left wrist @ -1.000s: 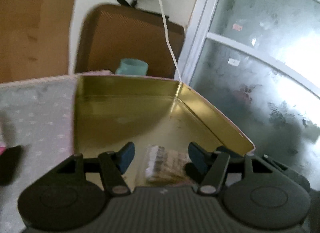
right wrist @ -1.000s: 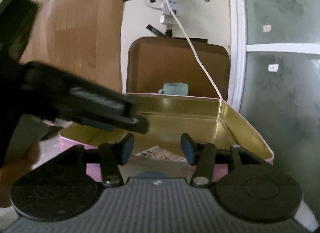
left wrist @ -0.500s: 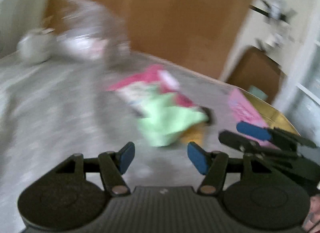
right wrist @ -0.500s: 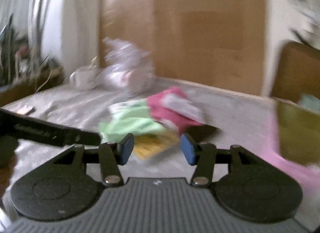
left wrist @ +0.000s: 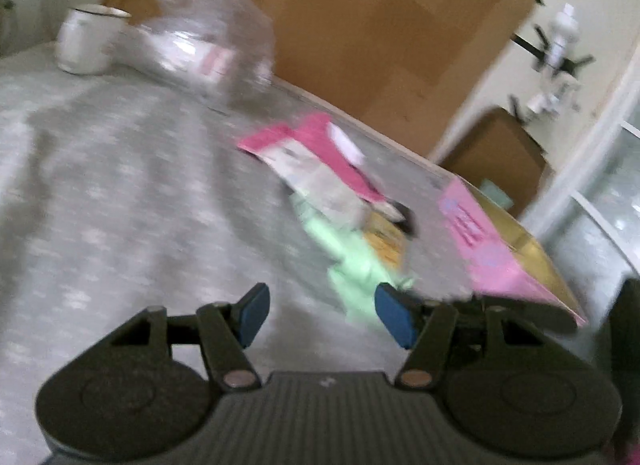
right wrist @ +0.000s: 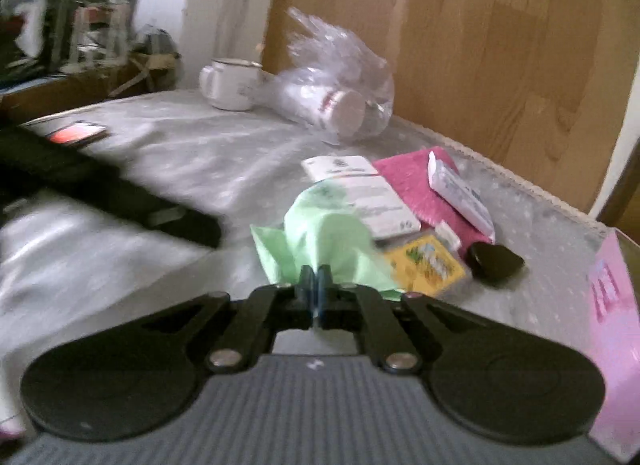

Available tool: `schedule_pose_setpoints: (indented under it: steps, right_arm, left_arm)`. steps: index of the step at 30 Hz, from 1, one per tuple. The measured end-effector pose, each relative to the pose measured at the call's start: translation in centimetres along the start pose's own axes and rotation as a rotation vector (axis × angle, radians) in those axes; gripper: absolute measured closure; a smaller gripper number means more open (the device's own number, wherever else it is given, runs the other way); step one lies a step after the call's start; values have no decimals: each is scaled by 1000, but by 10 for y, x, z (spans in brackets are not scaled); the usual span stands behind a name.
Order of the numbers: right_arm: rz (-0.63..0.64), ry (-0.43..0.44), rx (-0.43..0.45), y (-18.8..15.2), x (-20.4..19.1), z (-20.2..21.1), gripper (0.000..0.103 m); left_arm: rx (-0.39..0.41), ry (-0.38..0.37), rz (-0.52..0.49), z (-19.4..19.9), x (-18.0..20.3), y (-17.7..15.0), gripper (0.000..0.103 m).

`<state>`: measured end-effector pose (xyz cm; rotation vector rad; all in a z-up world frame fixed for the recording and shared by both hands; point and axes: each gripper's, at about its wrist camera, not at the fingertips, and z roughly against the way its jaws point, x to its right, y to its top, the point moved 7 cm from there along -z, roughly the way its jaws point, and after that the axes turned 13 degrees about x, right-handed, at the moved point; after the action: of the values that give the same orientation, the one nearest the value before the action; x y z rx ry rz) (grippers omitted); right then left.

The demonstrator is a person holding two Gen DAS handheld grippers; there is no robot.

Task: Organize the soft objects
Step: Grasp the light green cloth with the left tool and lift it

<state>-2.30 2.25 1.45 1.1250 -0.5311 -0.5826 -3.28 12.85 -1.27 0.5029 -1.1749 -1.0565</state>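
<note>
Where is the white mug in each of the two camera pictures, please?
Left wrist view: the white mug stands at the upper left, on the grey cloth, left of the clear plastic bag.
Right wrist view: the white mug stands upper middle-left, again just left of the clear plastic bag.
Shared landmark: the clear plastic bag beside the mug.

Light-green soft bag (right wrist: pixel 328 237), crumpled, sits bunched up mid-bedspread (right wrist: pixel 160 169), nearer the rt-hand edge by the pink tin (right wrist: pixel 612 305). Its near corner is pinched betw. the right gripper (right wrist: pixel 316 285) pads. Behind it, touching: white pouch (right wrist: pixel 372 197), pink packet (right wrist: pixel 416 181), yellow sachet (right wrist: pixel 428 265), overlapping, flat.
</note>
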Motion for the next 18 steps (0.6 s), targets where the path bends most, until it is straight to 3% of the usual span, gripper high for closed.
schedule_pose_setpoints:
  steps: [4,6,7,8,11,12,14,15,16,18]
  right_arm:
    - [3,12,21,-22,-7,61,98]
    - [-9,-21,17,-36,-4,87,98]
    - [-21,-41,15,-43,1,98,98]
    - [-40,-72,10,-51,6,109,98]
    - [-106,-173,-1,-70,26,135,95]
    - [-141,-201,3,-75,34,144,91]
    - [-205,-247,12,-83,49,159,57]
    - [-236,-254,14,-87,55,164,50]
    - [-264,-252,17,-90,59,168,46]
    - [-310,-235,25,-97,65,172,49]
  left_arm:
    - [-104,-104,-71,-17,47,-26,55]
    - [-160,-143,-110,-28,70,-43,69]
    - [-199,-168,-130,-35,82,-54,81]
    - [-235,-189,-144,-42,91,-63,85]
    - [-256,-252,-242,-49,129,-89,85]
    - [-266,-271,-269,-52,142,-95,85]
    - [-288,-307,-294,-57,162,-107,85]
    - [-299,-319,-299,-59,170,-111,85]
    - [-307,-326,-307,-62,177,-115,85]
    - [-331,-357,-315,-66,191,-121,86]
